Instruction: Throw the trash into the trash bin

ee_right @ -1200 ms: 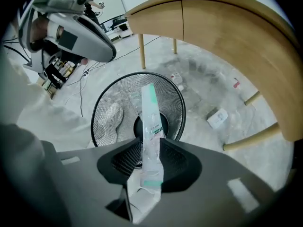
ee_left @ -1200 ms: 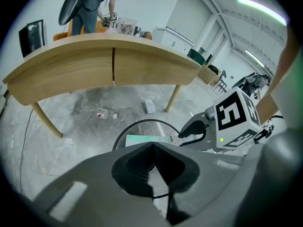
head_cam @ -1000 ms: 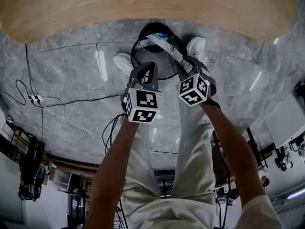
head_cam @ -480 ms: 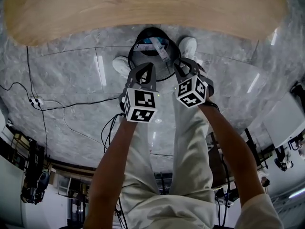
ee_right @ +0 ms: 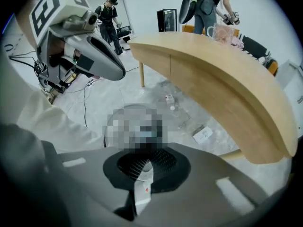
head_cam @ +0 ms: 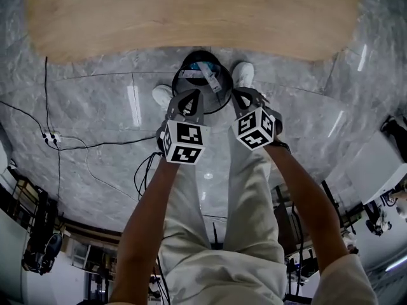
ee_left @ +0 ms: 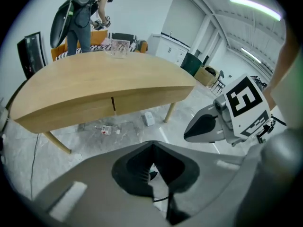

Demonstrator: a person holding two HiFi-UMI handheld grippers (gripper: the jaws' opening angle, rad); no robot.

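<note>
Trash, a white paper strip (ee_right: 142, 192), has just been clamped by the closing right gripper (ee_right: 151, 161) over the round black trash bin (head_cam: 177, 80), so it is judged not yet dropped; the left gripper (ee_left: 152, 148) is shut and empty.

This was a large open research lab used for recording handling work. A long curved wooden tabletop (ee_left: 94, 86) stood on a polished grey stone-look floor (head_cam: 95, 107), where loose cables (head_cam: 95, 143) ran to a power strip (head_cam: 49, 137). At the tabletop's far side a person (ee_left: 83, 13) wore a backpack rig, and 1 more person (ee_right: 110, 13) stood farther off. White cabinets (ee_left: 168, 44) lined a wall under ceiling strip lights (ee_left: 253, 6).
</note>
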